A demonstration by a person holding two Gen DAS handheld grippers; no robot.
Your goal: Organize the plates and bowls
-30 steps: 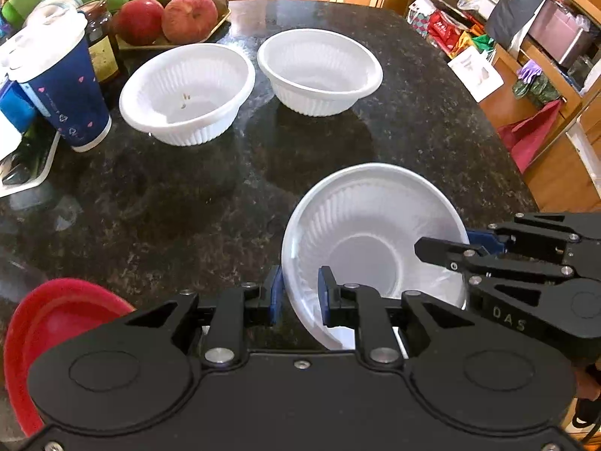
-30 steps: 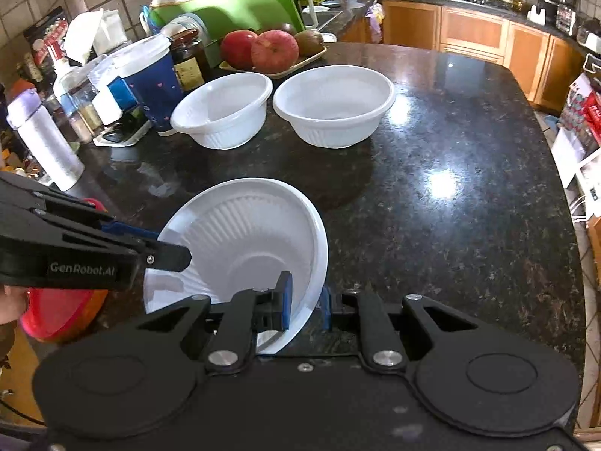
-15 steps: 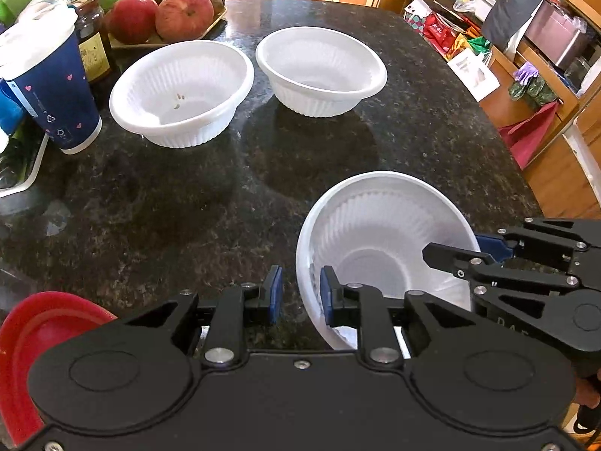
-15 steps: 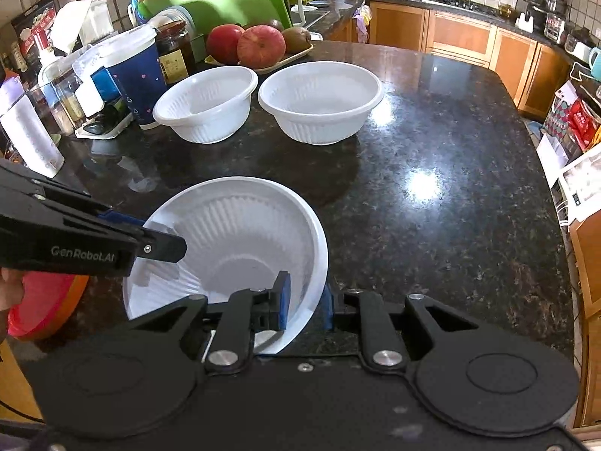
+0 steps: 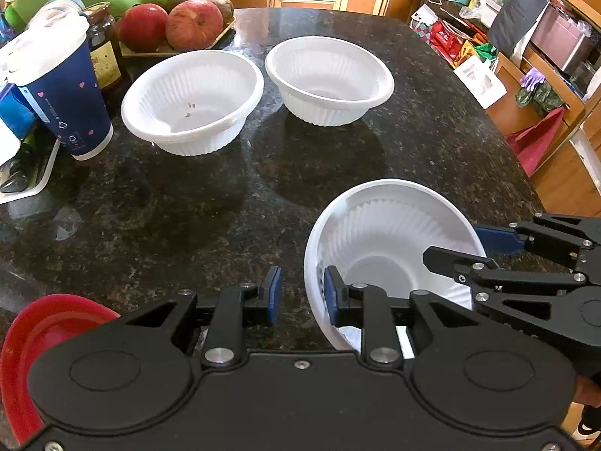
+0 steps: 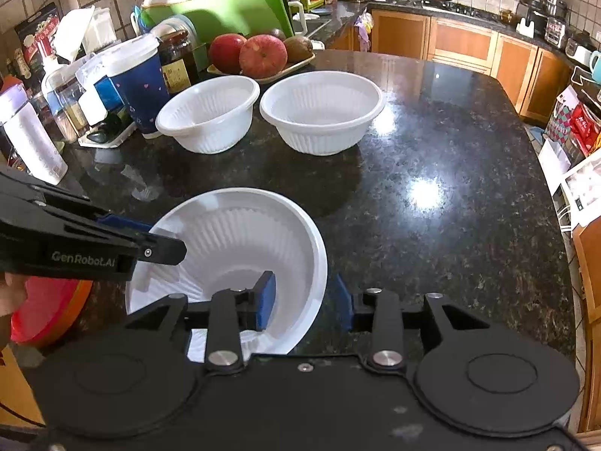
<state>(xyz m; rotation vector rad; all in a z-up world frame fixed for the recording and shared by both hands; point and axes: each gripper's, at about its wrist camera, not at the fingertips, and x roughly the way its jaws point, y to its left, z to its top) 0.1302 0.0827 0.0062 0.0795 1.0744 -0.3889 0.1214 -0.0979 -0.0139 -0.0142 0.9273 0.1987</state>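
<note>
Nearby, on the front part of the dark stone counter [image 6: 443, 143], sits a white ribbed bowl [image 5: 390, 248], with a gripper at each side of it. The left gripper [image 5: 300, 293] straddles the bowl's left rim: one blue pad is inside the bowl, the other outside over the counter, and both stand clear of the plastic. The right gripper [image 6: 306, 300] straddles the opposite rim the same way, one pad down inside, the other outside, with a visible gap on both sides. Both sets of jaws have just been opening, so the bowl lies loose between them, resting on the counter. Farther back stand two more white bowls side by side, the left one [image 5: 193, 101] with a few specks on its bottom, the right one [image 5: 328, 79] clean; they are close together, but whether they touch is hard to tell. Behind them a tray of apples [image 5: 176, 26] sits at the counter's far edge. Beside the left bowl stands a blue paper cup with a white lid [image 5: 64, 94], with a dark jar [image 5: 105, 49] just behind it. A red plate [image 5: 26, 349] lies at the near left corner, partly hidden by the left gripper's body. Between the near bowl and the far pair the counter is bare.
</note>
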